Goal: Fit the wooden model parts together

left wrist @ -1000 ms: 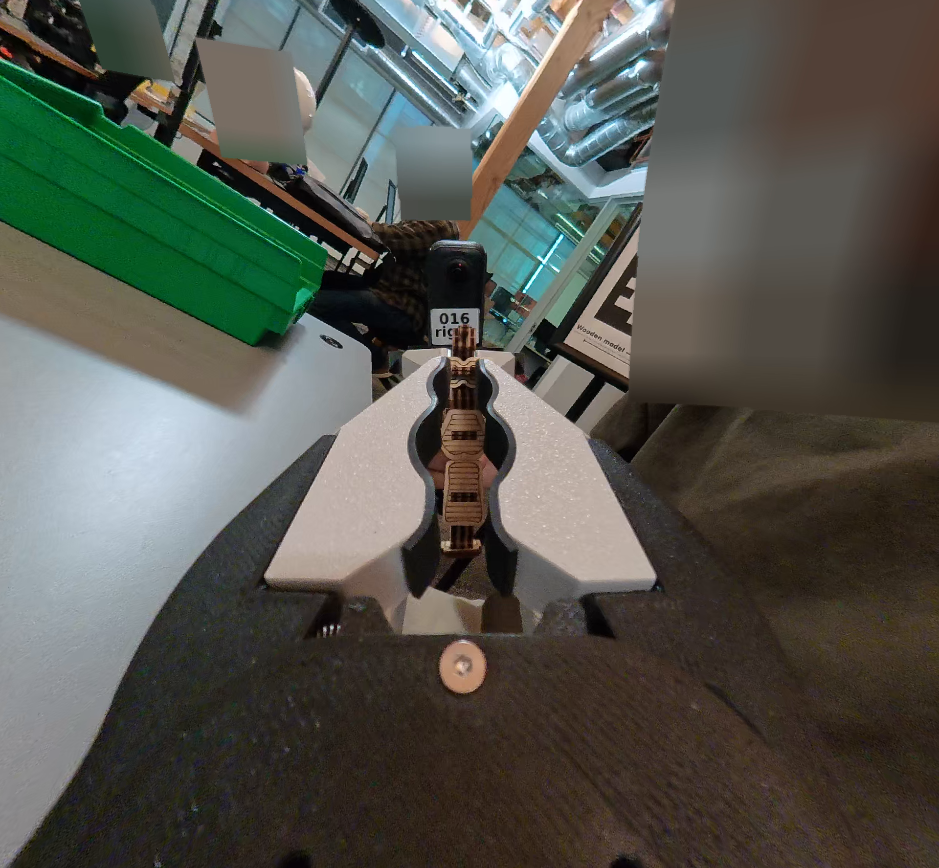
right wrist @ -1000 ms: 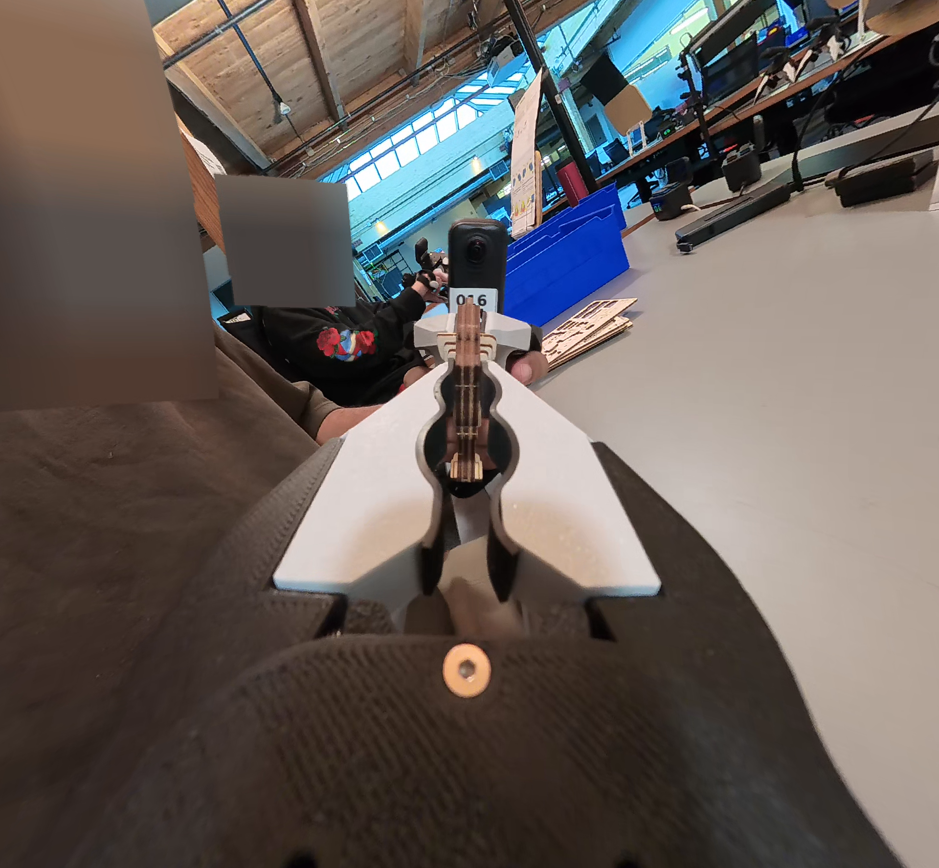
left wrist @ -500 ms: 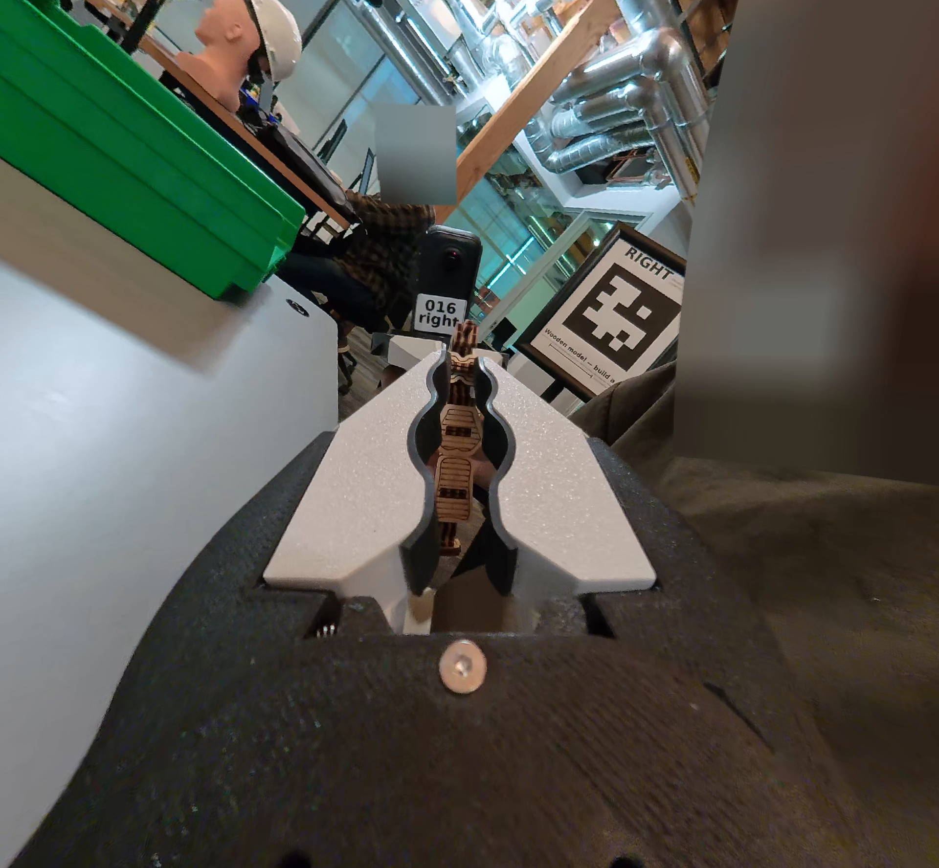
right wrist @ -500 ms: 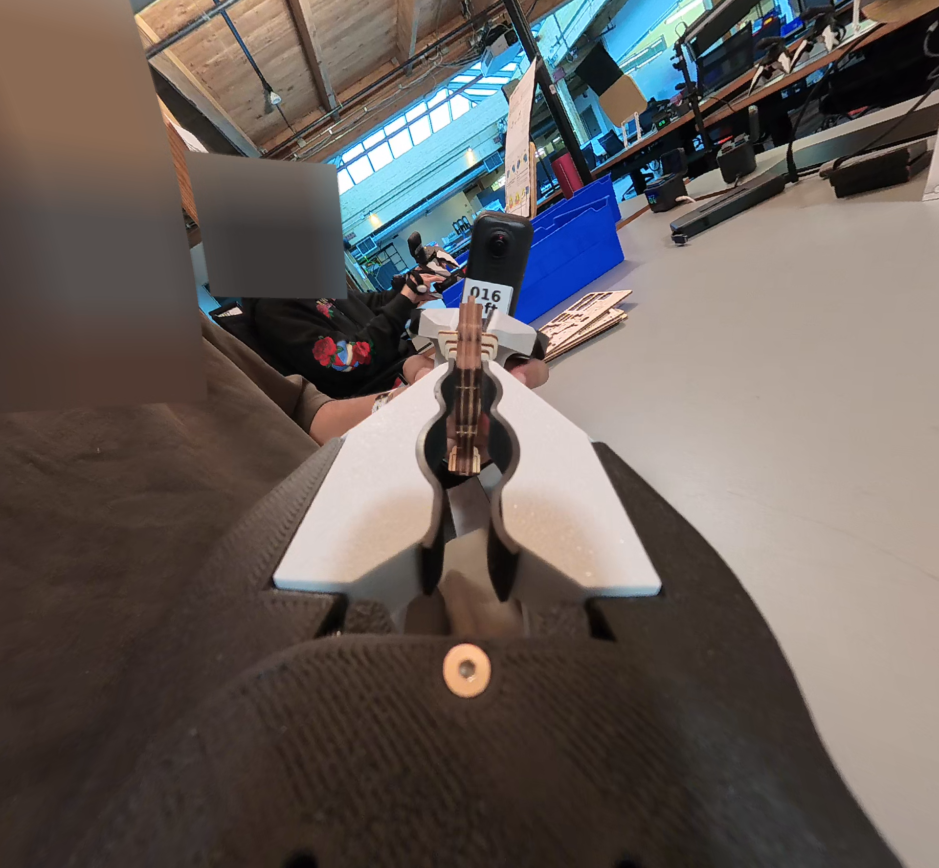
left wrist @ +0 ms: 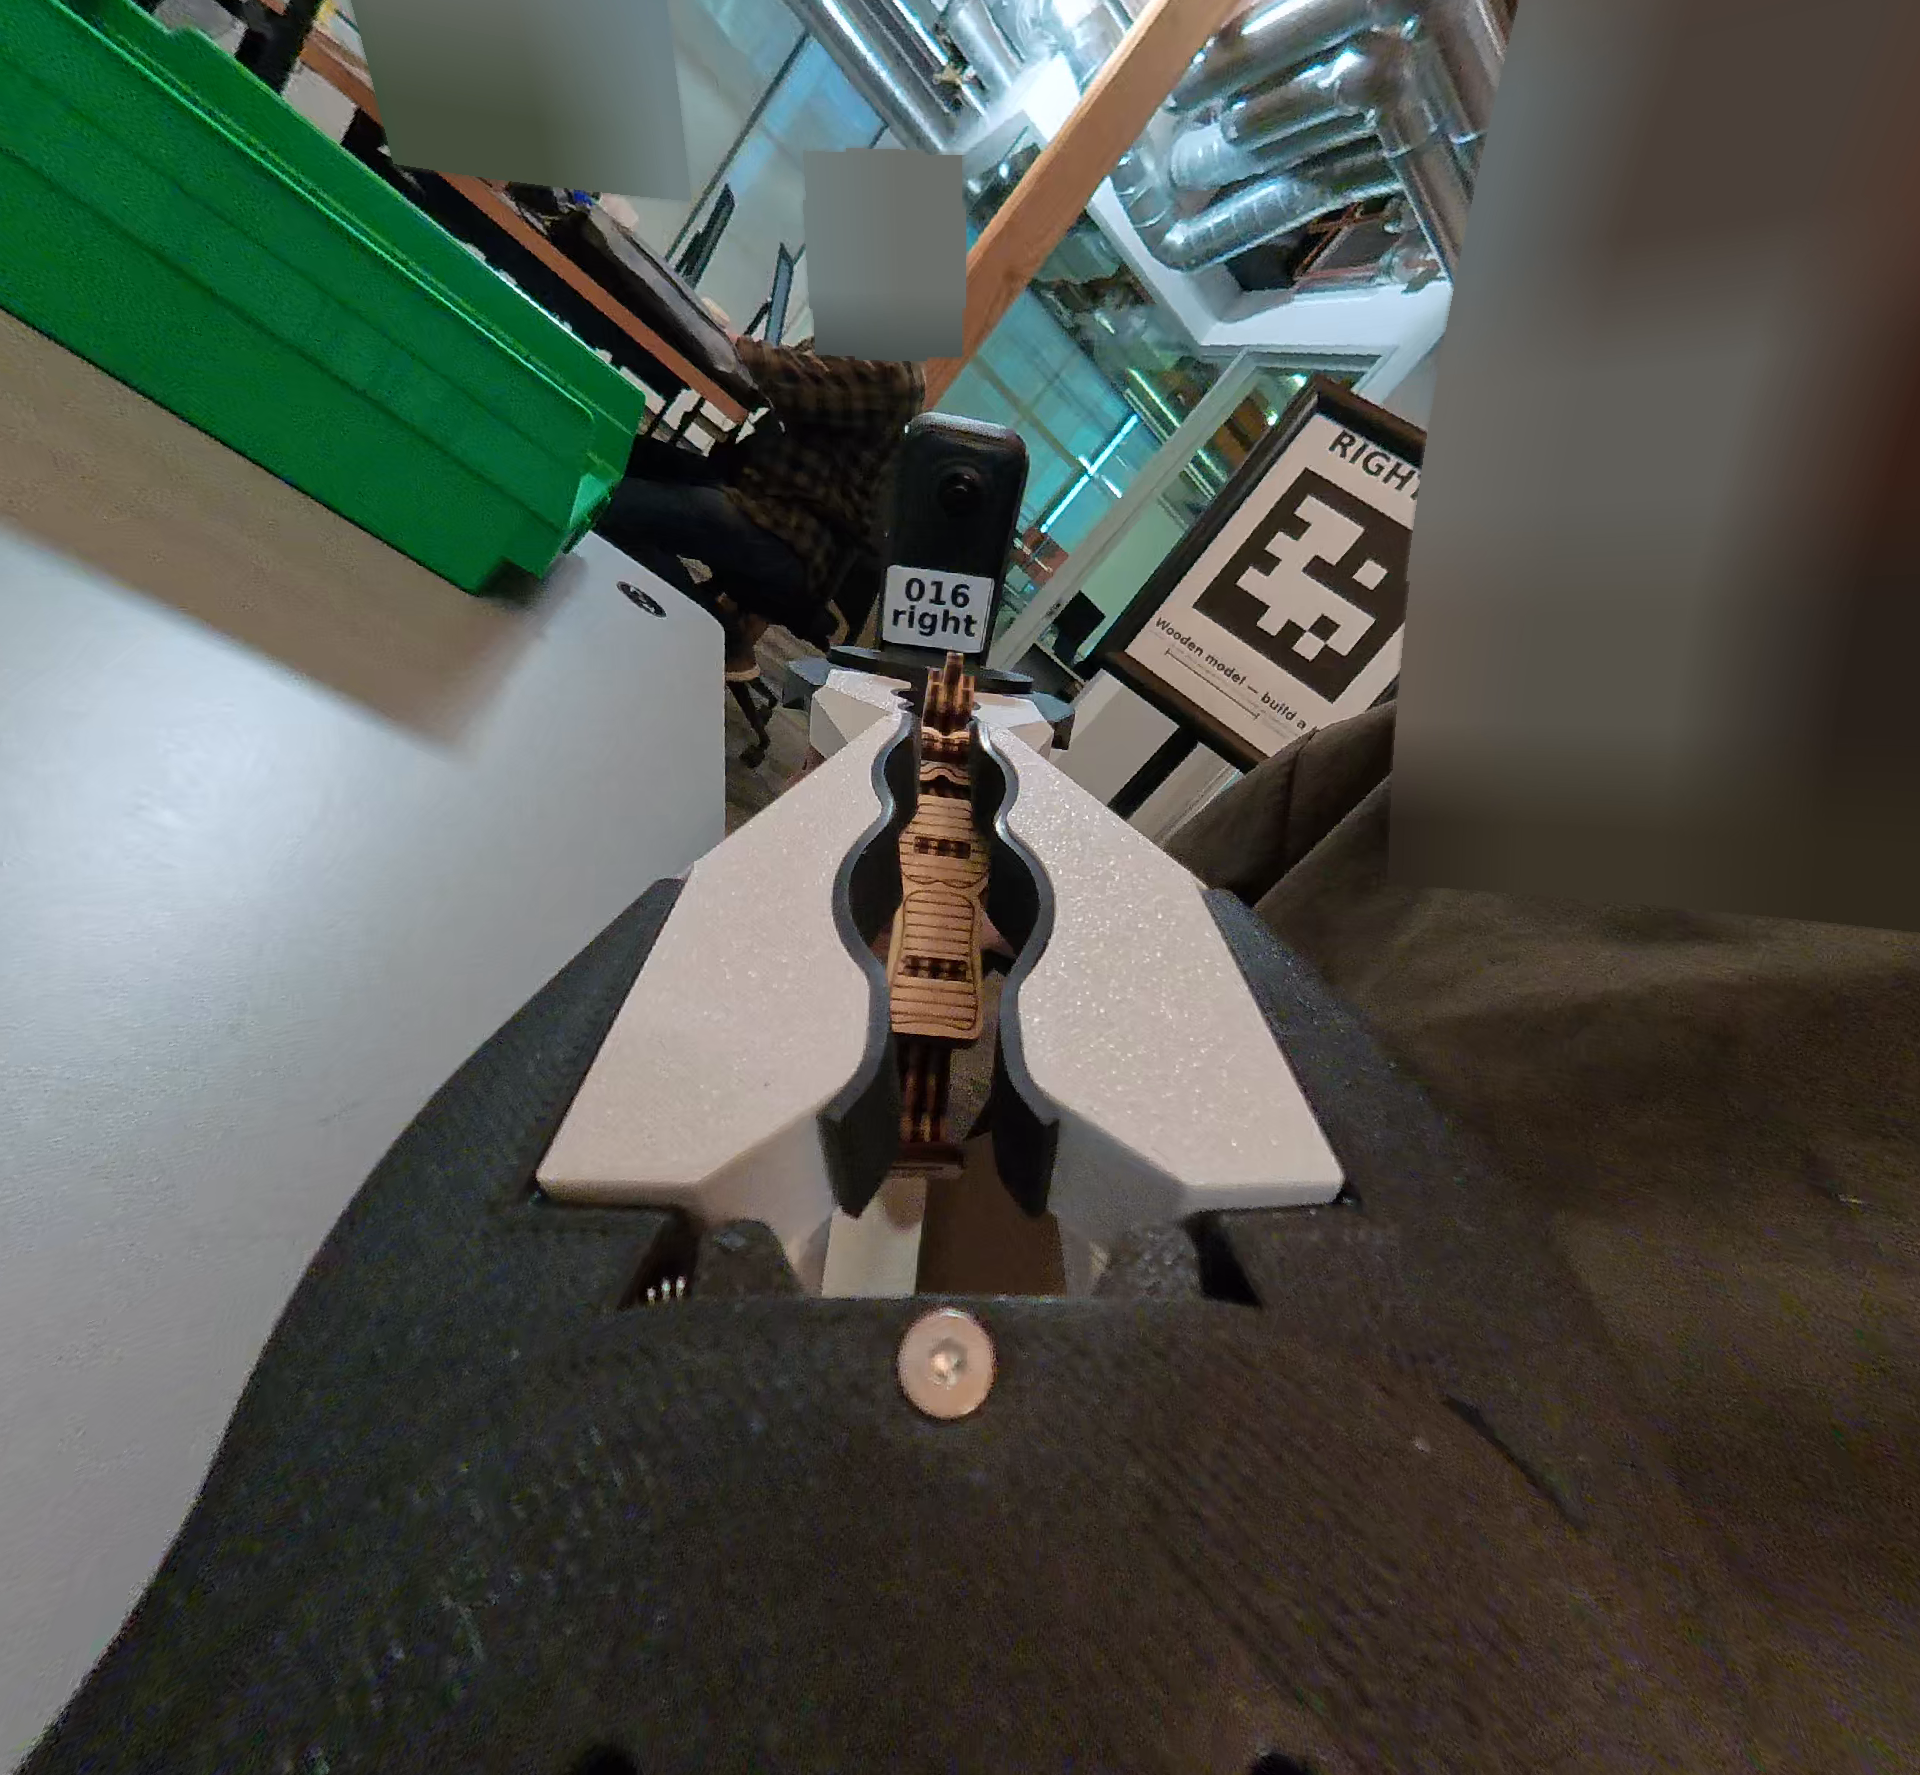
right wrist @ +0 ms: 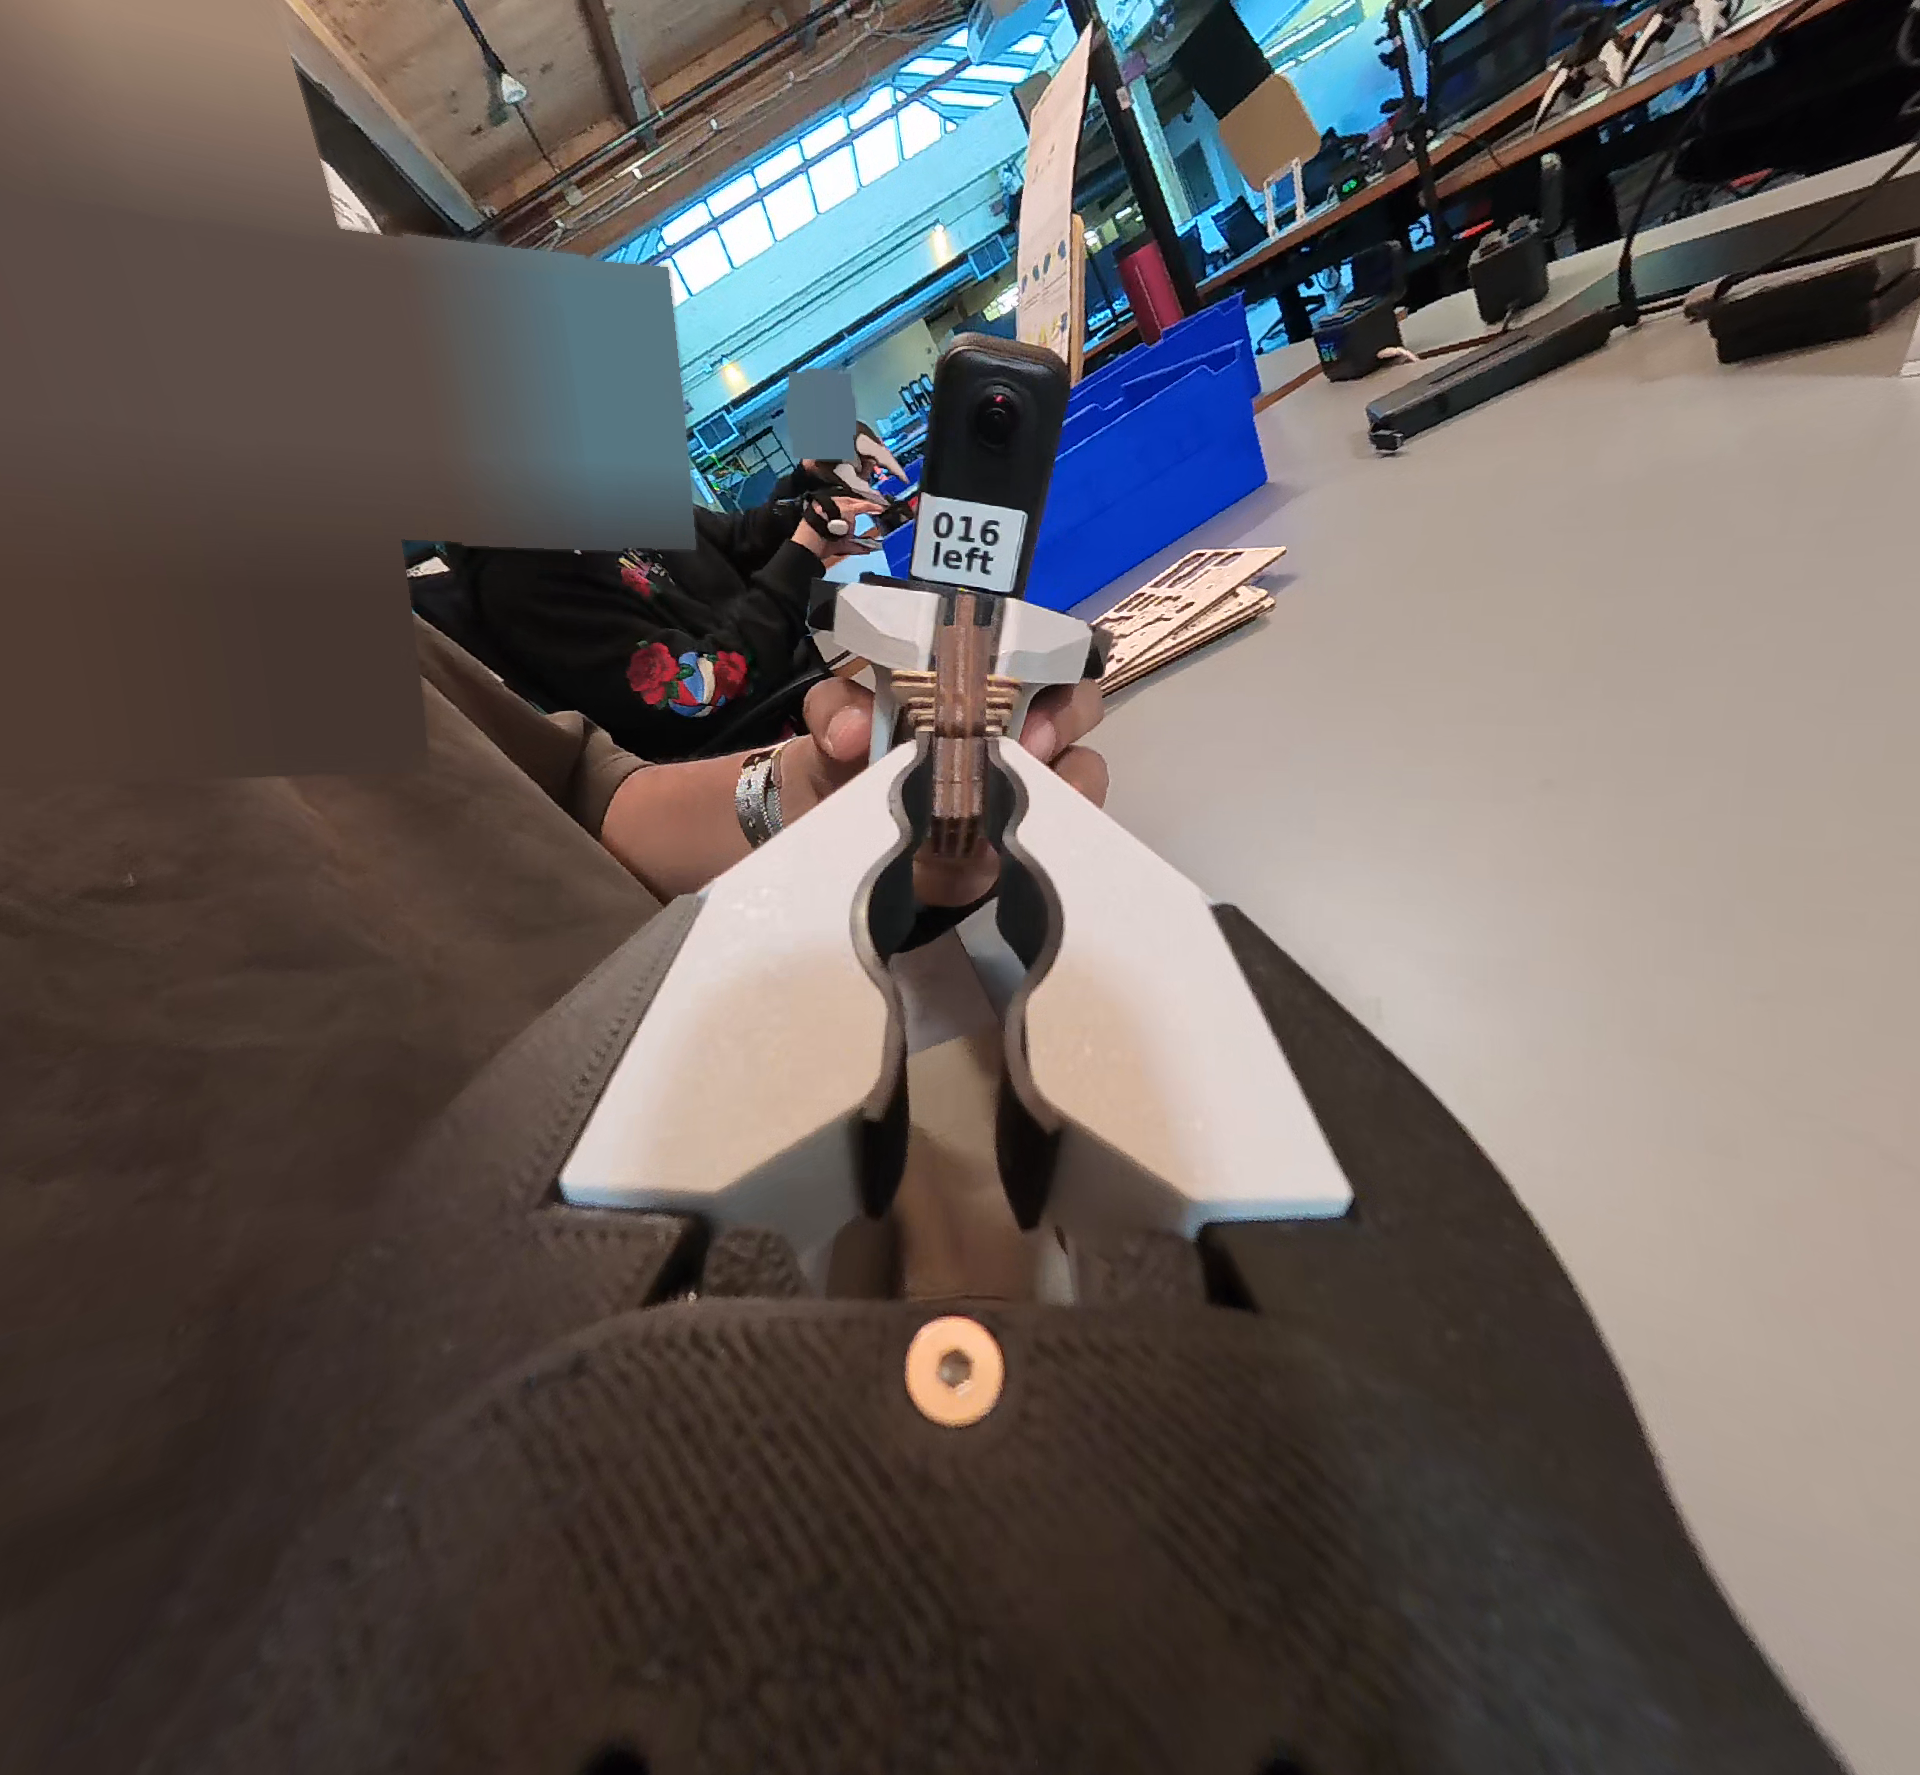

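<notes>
The wooden model [left wrist: 935, 936] is a narrow stack of laser-cut ply with engraved lines. In the left wrist view it lies lengthwise between my left gripper's white fingers. My left gripper [left wrist: 948, 738] is shut on it. My right gripper [right wrist: 956, 759] faces it head-on and is shut on the model's other end [right wrist: 958, 780], held only at the fingertips. The two grippers meet tip to tip above the table's near edge. The right gripper's camera [left wrist: 961, 499] and the left gripper's camera [right wrist: 992, 437] each show beyond the tips. A hand [right wrist: 842, 728] holds the left gripper.
A green bin [left wrist: 260, 271] stands on the grey table [left wrist: 208, 894] to the left. A black-and-white marker board [left wrist: 1299, 582] stands beyond. A blue bin [right wrist: 1143, 447], stacked wooden sheets [right wrist: 1195, 593] and black devices [right wrist: 1486, 385] lie on the table. Dark clothing [left wrist: 1610, 1154] is close by. Both grippers' tips are close together, under 4 cm apart.
The model reached deeper into the right gripper before and now sits only at its fingertips. The left gripper looks nearer in the right view. Both views have tilted slightly.
</notes>
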Motion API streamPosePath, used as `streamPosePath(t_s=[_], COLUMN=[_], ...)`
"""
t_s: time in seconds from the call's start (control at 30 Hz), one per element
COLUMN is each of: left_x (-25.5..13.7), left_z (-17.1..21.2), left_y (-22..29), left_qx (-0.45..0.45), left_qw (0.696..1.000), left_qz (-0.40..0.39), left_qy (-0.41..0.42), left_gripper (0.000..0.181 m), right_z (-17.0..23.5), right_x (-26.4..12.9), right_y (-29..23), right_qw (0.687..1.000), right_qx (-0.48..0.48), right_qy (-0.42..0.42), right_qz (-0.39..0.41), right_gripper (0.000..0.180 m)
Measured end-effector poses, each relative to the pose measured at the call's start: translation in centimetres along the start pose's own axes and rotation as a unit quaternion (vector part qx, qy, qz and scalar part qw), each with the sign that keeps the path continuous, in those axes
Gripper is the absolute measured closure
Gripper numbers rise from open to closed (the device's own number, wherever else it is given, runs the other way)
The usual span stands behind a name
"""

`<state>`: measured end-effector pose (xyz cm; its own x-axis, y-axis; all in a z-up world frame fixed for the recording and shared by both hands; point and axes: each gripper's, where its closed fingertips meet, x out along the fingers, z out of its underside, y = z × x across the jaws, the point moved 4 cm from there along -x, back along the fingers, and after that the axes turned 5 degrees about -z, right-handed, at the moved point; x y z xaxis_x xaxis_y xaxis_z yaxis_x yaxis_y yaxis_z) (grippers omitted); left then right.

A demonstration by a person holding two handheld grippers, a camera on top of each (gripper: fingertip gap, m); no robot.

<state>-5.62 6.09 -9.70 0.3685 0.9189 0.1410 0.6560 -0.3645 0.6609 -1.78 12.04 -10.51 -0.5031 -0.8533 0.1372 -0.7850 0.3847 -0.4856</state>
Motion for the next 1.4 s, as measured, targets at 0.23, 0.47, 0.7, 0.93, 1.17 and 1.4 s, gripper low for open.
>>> streamPosePath(t_s=[0.23, 0.47, 0.7, 0.93, 1.17, 1.4], left_x=[-0.2, -0.8, -0.9, -1.0, -0.6, -1.6], left_z=[-0.2, -0.9, -1.0, -0.9, 0.8, 1.8], left_y=[-0.4, -1.0, -1.5, -2.3, -3.0, -2.8], left_qx=[-0.019, -0.054, -0.081, -0.085, -0.036, -0.077], left_qw=[1.000, 0.998, 0.995, 0.995, 0.997, 0.990], left_qz=[0.004, 0.011, 0.012, -0.013, -0.053, -0.012], left_qy=[0.011, 0.042, 0.051, 0.046, -0.044, -0.120], left_gripper=[0.156, 0.148, 0.147, 0.148, 0.155, 0.163], right_z=[-0.2, -0.5, -0.5, 0.0, 1.7, 2.4], right_x=[-0.1, -0.9, -1.3, -1.4, -0.9, -1.0], right_y=[0.1, 0.9, 1.4, 2.0, 1.4, 1.1], right_qw=[1.000, 0.997, 0.995, 0.991, 0.988, 0.979], right_qx=[0.004, 0.058, 0.088, 0.119, 0.146, 0.181], right_qy=[0.009, 0.041, 0.053, 0.046, -0.040, -0.085], right_qz=[0.007, 0.013, 0.020, 0.031, 0.001, -0.027], right_gripper=[0.172, 0.172, 0.172, 0.172, 0.173, 0.172])
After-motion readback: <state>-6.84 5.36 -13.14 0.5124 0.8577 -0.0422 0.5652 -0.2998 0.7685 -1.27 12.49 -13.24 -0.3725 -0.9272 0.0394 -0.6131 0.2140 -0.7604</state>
